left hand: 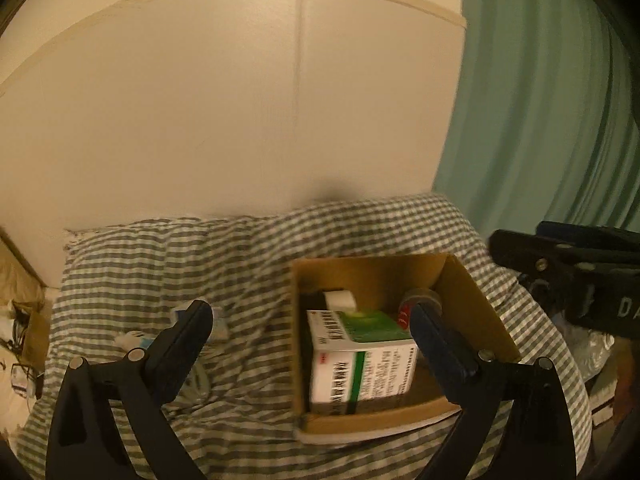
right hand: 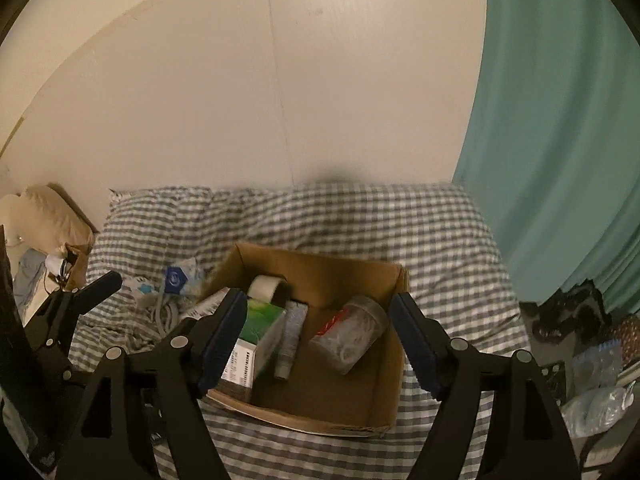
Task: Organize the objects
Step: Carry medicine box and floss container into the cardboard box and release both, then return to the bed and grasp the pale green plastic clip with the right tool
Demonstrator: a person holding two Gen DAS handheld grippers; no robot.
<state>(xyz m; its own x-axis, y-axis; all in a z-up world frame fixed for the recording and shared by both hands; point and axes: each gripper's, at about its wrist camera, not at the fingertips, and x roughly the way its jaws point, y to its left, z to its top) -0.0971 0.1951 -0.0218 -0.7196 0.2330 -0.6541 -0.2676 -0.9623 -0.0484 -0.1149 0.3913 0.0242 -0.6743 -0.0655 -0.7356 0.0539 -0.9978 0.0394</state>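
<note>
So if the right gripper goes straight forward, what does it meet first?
Probably the clear jar lying in the cardboard box; it sits in line between the right gripper's open jaws. Depth is unclear.

A bed [right hand: 400, 224] covered in a grey-and-white checked sheet stands against a plain cream wall [right hand: 240, 120] crossed by a thin vertical seam. A teal-green curtain [right hand: 560, 140] hangs in folds down the right side. At the far left, a beige pillow [right hand: 48, 208] lies beside a wooden edge. Dim, warm yellowish light fills the room. Clutter, partly blurred, sits low at the right by the curtain.
</note>
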